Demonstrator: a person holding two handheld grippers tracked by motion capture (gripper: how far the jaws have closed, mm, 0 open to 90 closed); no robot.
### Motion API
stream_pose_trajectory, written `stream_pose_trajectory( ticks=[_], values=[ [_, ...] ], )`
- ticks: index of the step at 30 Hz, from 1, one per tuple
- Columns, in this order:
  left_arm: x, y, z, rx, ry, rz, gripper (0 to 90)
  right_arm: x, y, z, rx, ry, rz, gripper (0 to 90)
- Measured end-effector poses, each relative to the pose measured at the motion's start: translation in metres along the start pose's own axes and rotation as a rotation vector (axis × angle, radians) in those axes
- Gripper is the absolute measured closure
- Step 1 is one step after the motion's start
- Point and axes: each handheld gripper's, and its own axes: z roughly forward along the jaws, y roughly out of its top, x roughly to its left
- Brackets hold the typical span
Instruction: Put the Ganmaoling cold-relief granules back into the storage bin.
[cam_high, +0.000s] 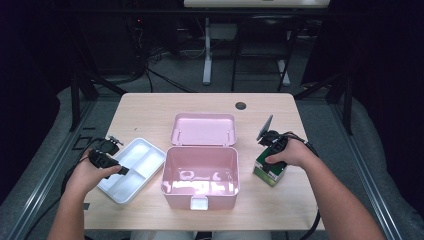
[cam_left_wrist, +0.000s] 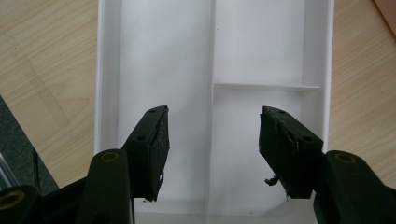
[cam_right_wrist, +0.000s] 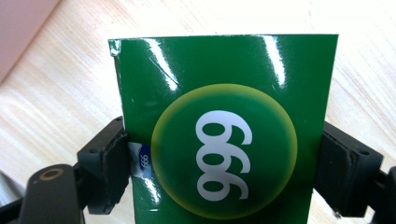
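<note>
Right gripper (cam_right_wrist: 224, 172): its fingers (cam_right_wrist: 105, 170) press on both sides of a green box (cam_right_wrist: 224, 126), pinching it at mid-height; the box stands on the worktop (cam_high: 145, 112) to the right of the pink case.
Left gripper (cam_left_wrist: 212, 154): fingers spread wide with nothing between them, hovering over the near end of a white tray (cam_left_wrist: 108, 70).
Green box in the high view: (cam_high: 269, 170) just right of the pink case (cam_high: 200, 175), the right hand (cam_high: 290, 152) on top of it.
Pink case: open, its lid (cam_high: 203, 129) laid back on the far side, the inside looking empty apart from glare.
White tray in the high view: (cam_high: 131, 170) left of the case, set at an angle, all compartments empty.
Risk one: the box is glossy card; too hard a squeeze would likely dent its walls, too light a one could let it slip through the pads when lifted.
Risk two: if the box is carried left, a low path could knock it against the case's right wall.
Risk three: the left gripper sits low over the tray; a careless drop would likely push the light tray across the worktop.
Count: one green box, one pink case with one lid, one white tray with three compartments, two grippers.
</note>
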Motion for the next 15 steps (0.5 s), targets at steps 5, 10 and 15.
stream_pose_trajectory(
  ticks=[5,10,15],
  values=[
    [-0.001,0.001,0.000,-0.002,-0.001,0.003,42.9,0.002,0.000,-0.018,-0.019,0.012,-0.011,16.9],
    [0.000,0.000,0.000,-0.002,-0.002,0.004,42.9,0.007,0.001,-0.041,-0.029,-0.014,-0.064,16.9],
    [0.000,0.000,0.000,-0.007,-0.005,0.000,42.9,0.015,0.003,-0.061,-0.050,-0.068,-0.160,16.8]
  ],
)
